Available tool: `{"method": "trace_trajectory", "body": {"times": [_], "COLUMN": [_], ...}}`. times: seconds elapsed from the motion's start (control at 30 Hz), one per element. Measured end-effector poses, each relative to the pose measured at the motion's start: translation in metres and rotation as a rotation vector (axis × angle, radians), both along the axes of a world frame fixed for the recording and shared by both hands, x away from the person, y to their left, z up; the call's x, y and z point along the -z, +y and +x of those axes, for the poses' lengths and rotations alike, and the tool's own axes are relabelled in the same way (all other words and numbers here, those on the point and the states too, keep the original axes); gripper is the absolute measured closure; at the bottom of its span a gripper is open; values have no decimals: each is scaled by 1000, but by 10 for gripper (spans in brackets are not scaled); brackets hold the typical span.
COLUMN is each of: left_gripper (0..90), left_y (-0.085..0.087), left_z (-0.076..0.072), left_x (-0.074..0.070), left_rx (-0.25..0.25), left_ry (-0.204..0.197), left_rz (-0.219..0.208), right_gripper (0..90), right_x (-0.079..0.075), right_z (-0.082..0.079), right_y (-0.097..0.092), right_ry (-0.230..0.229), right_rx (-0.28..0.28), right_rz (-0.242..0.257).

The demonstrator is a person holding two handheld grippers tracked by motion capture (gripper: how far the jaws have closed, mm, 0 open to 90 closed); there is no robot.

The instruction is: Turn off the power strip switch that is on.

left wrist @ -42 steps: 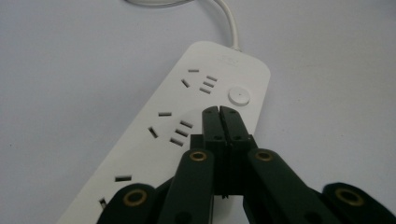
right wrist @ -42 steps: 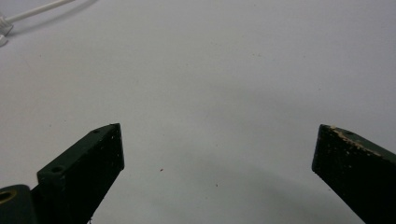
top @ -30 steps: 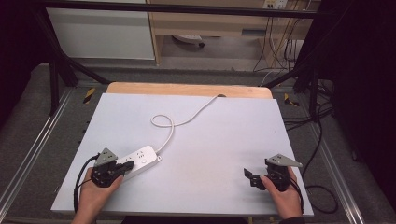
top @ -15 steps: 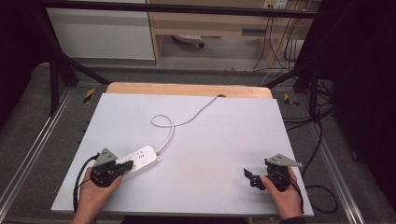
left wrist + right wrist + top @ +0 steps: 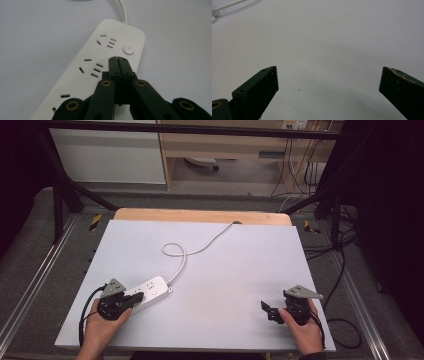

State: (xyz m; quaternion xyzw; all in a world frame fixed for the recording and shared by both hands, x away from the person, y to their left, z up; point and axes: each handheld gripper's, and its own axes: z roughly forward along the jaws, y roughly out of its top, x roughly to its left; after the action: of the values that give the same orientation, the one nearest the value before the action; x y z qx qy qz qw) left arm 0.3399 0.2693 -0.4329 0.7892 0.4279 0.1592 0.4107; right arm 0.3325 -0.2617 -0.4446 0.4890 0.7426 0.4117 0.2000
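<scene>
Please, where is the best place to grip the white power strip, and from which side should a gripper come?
Probably from above, across the narrow width of the power strip, one jaw on each long edge. It lies flat on the table, so only those side edges offer a hold. Choose the middle, away from the cable end. The left gripper, shut, hovers there.

Nothing shows as changed across the three high views. The left gripper [image 5: 131,299] sits at the lower left of the frame over the near end of the power strip [image 5: 150,290], the right gripper [image 5: 270,311] at the lower right, in the same spots as before.
</scene>
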Motion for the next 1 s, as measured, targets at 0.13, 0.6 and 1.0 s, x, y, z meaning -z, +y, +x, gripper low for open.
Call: {"method": "trace_trajectory", "body": {"times": [0.13, 0.6, 1.0], "left_gripper": [900, 900, 900], "left_y": [0, -2, -2], "left_z": [0, -1, 0], "left_x": [0, 0, 0], "left_rx": [1, -5, -9], "left_ry": [-1, 0, 10], "left_rz": [3, 14, 18], "right_gripper": [33, 33, 33], "right_x": [0, 0, 0], "right_z": [0, 0, 0], "right_y": [0, 0, 0], "right_ry": [0, 1, 2], "right_rx": [1, 3, 1], "right_rz": [-1, -1, -5]}}
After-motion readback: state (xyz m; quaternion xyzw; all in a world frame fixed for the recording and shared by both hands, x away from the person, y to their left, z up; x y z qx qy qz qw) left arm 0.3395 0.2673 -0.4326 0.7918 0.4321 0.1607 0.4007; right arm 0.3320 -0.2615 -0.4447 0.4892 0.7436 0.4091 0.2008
